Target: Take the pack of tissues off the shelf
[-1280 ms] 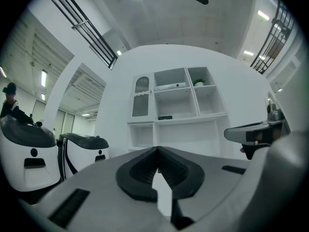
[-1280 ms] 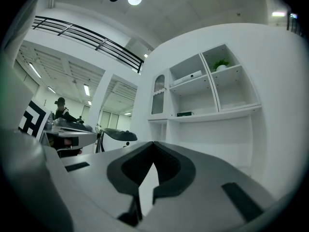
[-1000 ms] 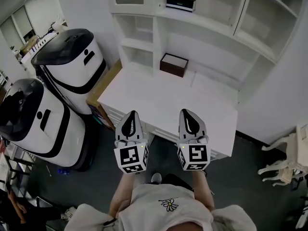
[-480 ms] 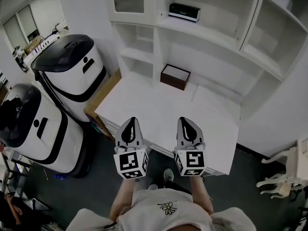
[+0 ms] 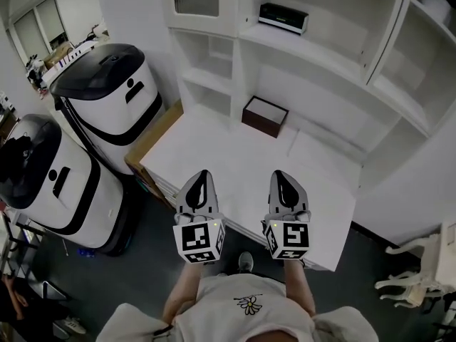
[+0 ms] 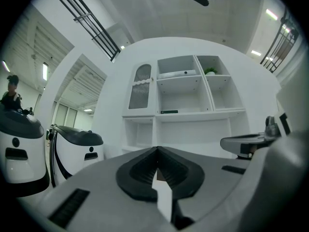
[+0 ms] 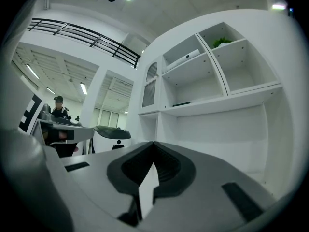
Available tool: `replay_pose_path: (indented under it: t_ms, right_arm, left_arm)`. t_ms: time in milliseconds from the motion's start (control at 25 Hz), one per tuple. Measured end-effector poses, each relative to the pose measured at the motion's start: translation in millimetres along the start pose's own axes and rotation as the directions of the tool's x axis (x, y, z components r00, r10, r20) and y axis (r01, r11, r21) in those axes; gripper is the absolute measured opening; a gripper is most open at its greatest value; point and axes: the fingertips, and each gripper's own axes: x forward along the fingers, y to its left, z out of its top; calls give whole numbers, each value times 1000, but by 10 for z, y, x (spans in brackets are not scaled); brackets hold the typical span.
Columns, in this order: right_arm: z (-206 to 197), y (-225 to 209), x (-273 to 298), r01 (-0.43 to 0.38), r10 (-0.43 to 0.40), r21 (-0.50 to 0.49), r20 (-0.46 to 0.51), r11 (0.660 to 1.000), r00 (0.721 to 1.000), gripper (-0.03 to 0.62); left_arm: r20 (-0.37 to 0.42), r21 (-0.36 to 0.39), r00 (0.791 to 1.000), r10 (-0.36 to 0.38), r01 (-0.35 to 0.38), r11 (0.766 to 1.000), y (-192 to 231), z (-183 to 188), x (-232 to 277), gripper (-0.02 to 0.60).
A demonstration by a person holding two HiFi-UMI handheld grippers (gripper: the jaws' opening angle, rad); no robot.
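Observation:
The pack of tissues (image 5: 283, 18) is a dark flat pack with a pale edge, lying on the shelf above the white desk (image 5: 235, 159). It shows as a thin dark strip in the left gripper view (image 6: 169, 112) and the right gripper view (image 7: 181, 104). My left gripper (image 5: 203, 174) and right gripper (image 5: 283, 175) are side by side over the desk's front part, pointing level at the shelves and well short of the pack. Both are shut and hold nothing; each pair of jaws meets at the tip in its own view (image 6: 157, 149) (image 7: 153, 143).
A brown open box (image 5: 264, 116) stands at the back of the desk. Two big white-and-black machines (image 5: 107, 84) (image 5: 43, 177) stand left of the desk, a white chair (image 5: 413, 283) at the right. Higher shelves hold a long white item (image 6: 177, 73) and a plant (image 7: 222, 41).
Both grippers have moved a little further in over the desk towards the shelves, still shut and side by side. The pack has not moved.

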Motion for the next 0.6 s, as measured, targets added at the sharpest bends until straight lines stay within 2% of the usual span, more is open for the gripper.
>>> replay_pose_path:
  t_ms: [200,360,480,600]
  right_arm:
    - [-31,18,61,-11,11,1,-1,1000,1000,3]
    - [-60,25,66,-21,21,16,-3,1000,1000,3]
    - [-73,3,62,-19,19,26,-6,999,1000,3]
    - [-103,-21,52,-15,15,37,-12,999,1000,3]
  left_arm:
    - [8,-3,1000,1,-1,1000,24,-2,16,-2]
    - [11,-20,999,-44,44,999,-54,10,50,3]
    - [16,-45,996,-89,90,995,-125,6,89,127]
    - [37,-119,991,-132,136,984,-165,1,143,312]
